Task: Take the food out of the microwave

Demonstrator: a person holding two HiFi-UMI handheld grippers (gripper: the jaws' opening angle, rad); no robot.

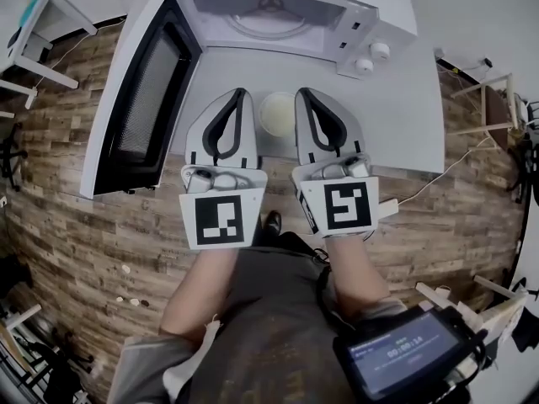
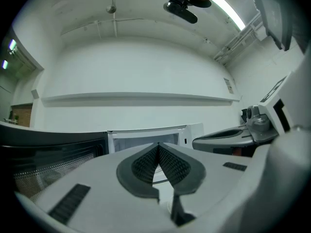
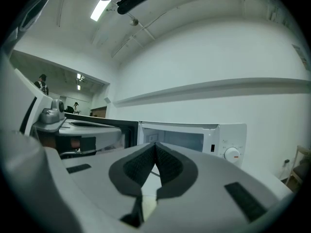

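In the head view, the bowl of food (image 1: 276,113) is out of the microwave (image 1: 278,15). It sits on the white table (image 1: 413,108) just in front of it, between the left gripper (image 1: 241,95) and the right gripper (image 1: 302,95). I cannot tell if they touch it. The microwave door (image 1: 139,99) hangs open on the left, and the glass plate (image 1: 271,11) shows inside.

The two gripper views do not show the bowl well (just a pale bit low down in the right gripper view). But they show the jaws best. Both grippers have their jaws squeezed together with nothing between the pads. The right gripper view shows the round knob (image 3: 232,154) from the front. The left gripper view shows the door's dark mesh (image 2: 43,161) instead.
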